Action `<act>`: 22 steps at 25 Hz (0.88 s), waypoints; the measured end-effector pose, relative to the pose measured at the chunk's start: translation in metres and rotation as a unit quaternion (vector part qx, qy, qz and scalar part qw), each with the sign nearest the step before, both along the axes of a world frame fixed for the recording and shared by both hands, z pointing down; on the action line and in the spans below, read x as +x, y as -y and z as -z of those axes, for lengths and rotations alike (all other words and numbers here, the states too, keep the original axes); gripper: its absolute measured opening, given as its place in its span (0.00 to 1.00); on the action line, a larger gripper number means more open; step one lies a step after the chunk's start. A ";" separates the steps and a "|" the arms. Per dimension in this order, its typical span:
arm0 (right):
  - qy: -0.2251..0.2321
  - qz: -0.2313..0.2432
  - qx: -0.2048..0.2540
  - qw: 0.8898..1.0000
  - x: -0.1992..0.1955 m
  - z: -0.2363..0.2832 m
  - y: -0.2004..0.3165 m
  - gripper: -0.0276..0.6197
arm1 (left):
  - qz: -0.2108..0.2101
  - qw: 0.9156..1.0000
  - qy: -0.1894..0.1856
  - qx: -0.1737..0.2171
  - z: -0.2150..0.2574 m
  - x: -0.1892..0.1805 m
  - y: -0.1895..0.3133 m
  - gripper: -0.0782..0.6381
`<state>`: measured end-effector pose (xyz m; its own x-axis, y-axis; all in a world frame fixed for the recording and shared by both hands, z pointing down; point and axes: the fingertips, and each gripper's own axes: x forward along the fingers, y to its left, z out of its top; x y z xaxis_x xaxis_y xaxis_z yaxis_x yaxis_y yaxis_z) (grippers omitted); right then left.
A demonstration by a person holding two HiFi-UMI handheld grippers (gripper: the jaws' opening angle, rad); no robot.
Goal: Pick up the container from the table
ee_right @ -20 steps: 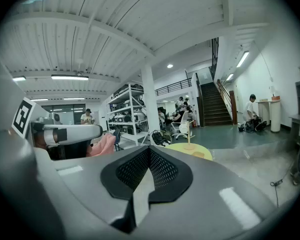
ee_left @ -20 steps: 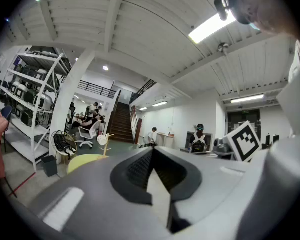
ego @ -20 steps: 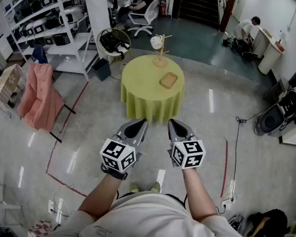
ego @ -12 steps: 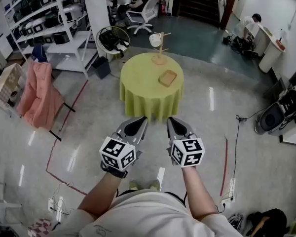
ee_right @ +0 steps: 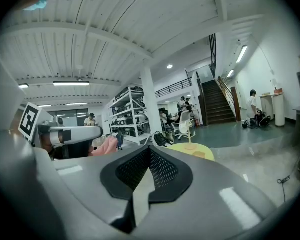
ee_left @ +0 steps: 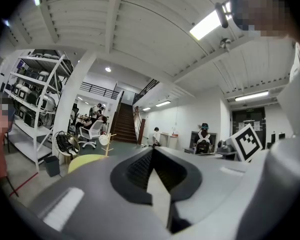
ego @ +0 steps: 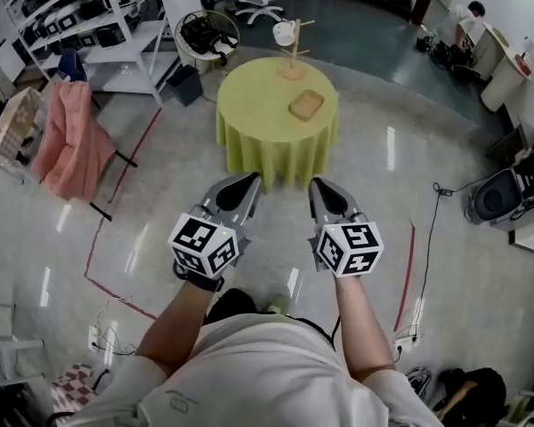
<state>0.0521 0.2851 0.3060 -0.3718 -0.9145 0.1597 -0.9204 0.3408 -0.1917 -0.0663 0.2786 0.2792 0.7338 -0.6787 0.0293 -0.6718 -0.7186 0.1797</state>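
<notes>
Well short of the round surface (ego: 249,118), draped to the floor in yellow-green cloth: left claw (ego: 246,185) and right claw (ego: 321,190), held out side by side in front of the body, tips aimed toward the cloth's near hem. Both forearms bare, stretched forward from the torso and roughly parallel, with the wrists level. Marker cubes (ego: 203,243) riding at the back of each claw, tilted corner-up toward the head camera.

Left claw (ee_left: 152,151) pressed together, nothing between its tips. Right claw (ee_right: 149,151) likewise closed and empty, pointed at the same surface (ee_right: 186,147).

Shallow tan container (ego: 306,105) lying flat on the right half of the surface, well apart from both claws and untouched. Behind it, near the far edge, a wooden mug stand (ego: 293,59) standing upright, 1 white cup (ego: 285,33) hung from a branch. From the right gripper view, the same container (ee_right: 199,154) reduced to a small tan patch on the yellow-green top, beyond the closed tips.

Off to the left on the glossy grey floor (ego: 409,203), a pink cloth (ego: 71,145) draped over a chair frame, with white shelving (ego: 80,16) behind it.
</notes>
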 end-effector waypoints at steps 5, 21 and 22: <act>-0.006 0.002 0.000 1.000 0.004 -0.008 0.013 0.06 | -0.005 1.000 0.005 0.003 -0.006 0.009 0.014 0.12; -0.047 -0.028 -0.024 0.998 0.000 -0.047 0.156 0.06 | -0.062 0.998 0.004 0.009 -0.034 0.026 0.163 0.12; -0.050 -0.032 -0.026 0.998 -0.001 -0.050 0.167 0.06 | -0.067 0.998 0.004 0.009 -0.036 0.026 0.175 0.12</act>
<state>0.0508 0.1178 0.3561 -0.2925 -0.9252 0.2418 -0.9555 0.2725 -0.1131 -0.0406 0.1035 0.3154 0.8177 -0.5751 0.0250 -0.5711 -0.8050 0.1607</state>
